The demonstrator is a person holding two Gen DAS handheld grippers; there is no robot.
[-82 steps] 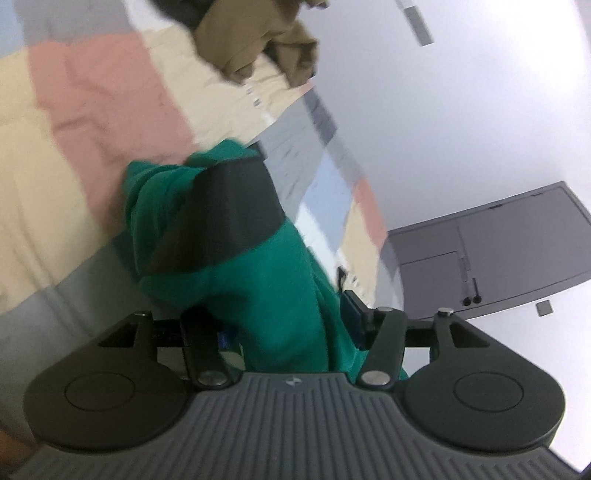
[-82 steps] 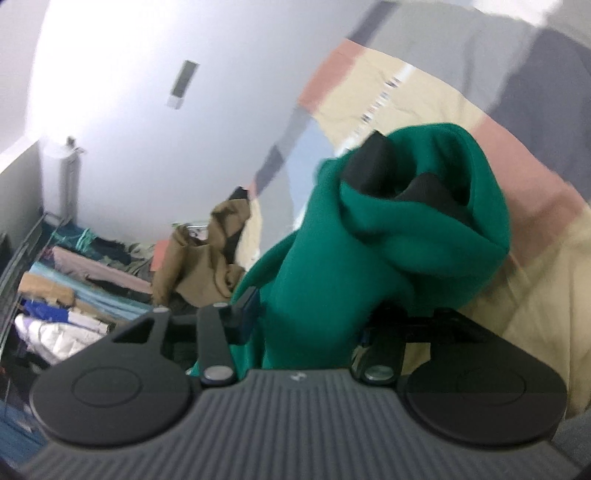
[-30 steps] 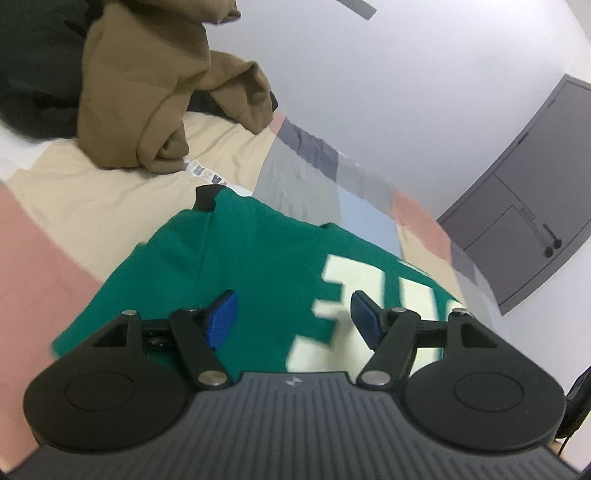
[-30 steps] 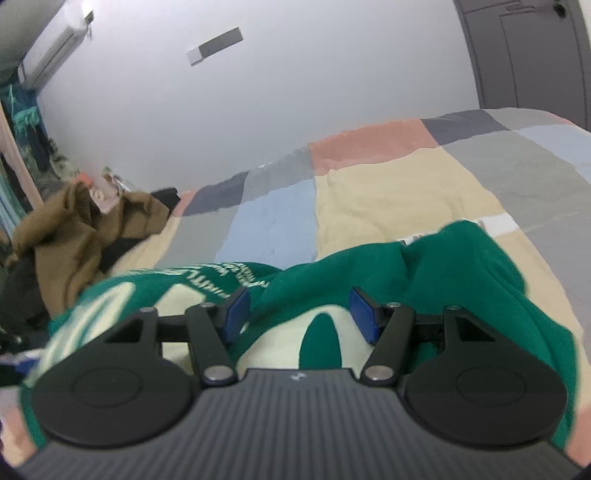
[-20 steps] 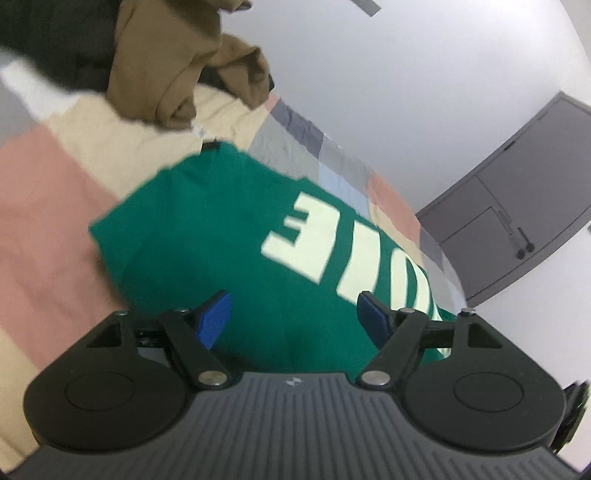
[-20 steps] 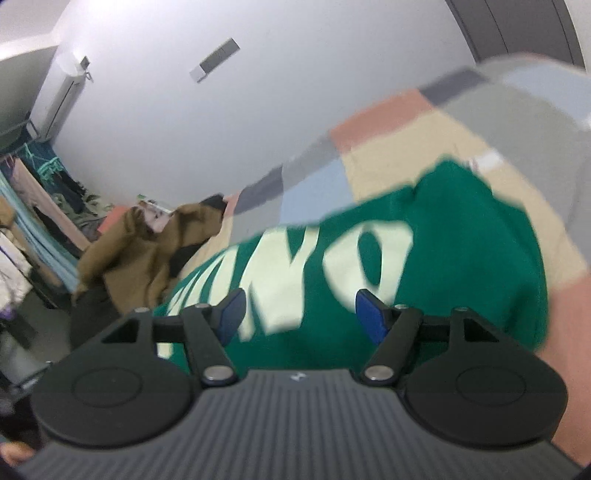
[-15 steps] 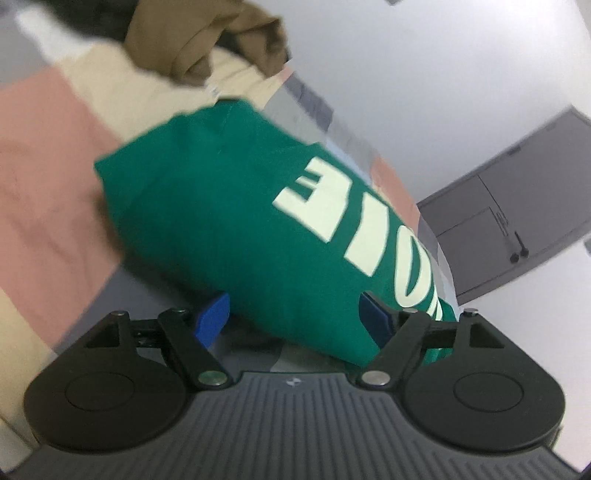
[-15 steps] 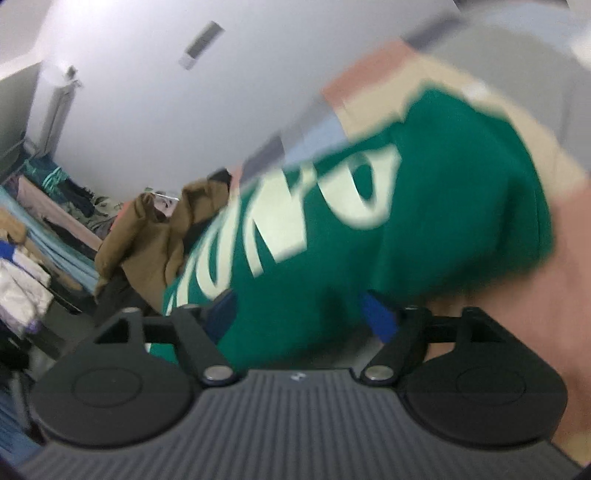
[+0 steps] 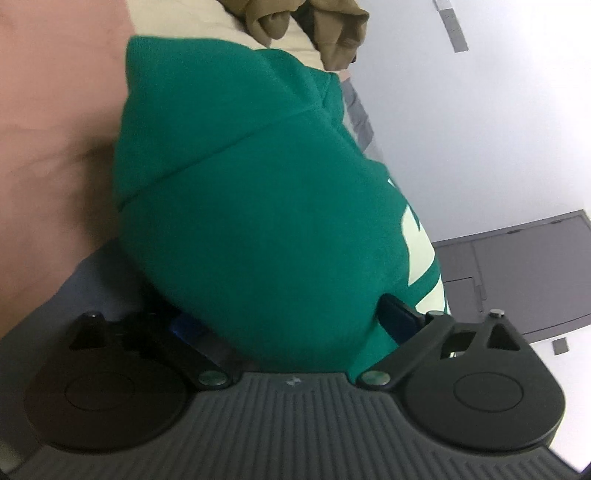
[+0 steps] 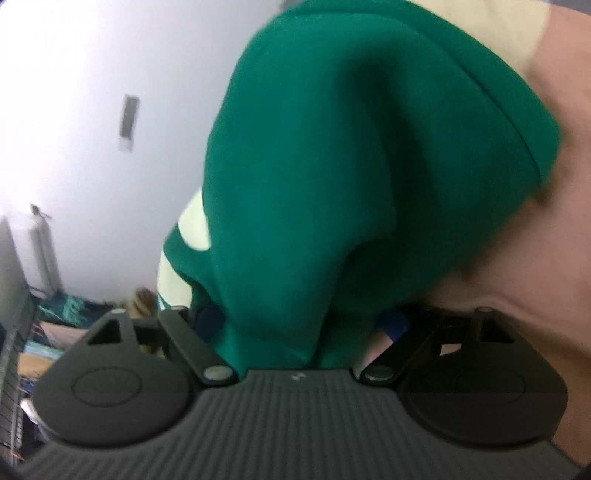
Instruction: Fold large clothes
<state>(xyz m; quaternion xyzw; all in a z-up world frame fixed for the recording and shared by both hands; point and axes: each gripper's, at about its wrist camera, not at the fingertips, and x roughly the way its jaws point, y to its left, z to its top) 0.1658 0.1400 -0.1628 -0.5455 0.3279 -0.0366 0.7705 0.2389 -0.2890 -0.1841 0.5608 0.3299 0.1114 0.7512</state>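
The bed, under its patchwork cover of pink, cream and grey squares, carries the green sweatshirt, which lies bunched on it and fills the middle of both views, its pale lettering showing only as a sliver at the right edge of the cloth in the left wrist view and at the left edge in the right wrist view. Only the left wrist view takes in the grey door at the right of the frame and the brown garment heaped at the top centre beyond the sweatshirt. Only the right wrist view shows the white wall with a small grey plate at the upper left and a jumble of coloured clothes at the lower left. The left gripper at the bottom of its frame has its jaws spread wide, having just been opening, with a fold of green cloth bulging between them but not pinched. The right gripper is the same: jaws parted and lately widening, the sweatshirt's edge lying loose between the blue pads.
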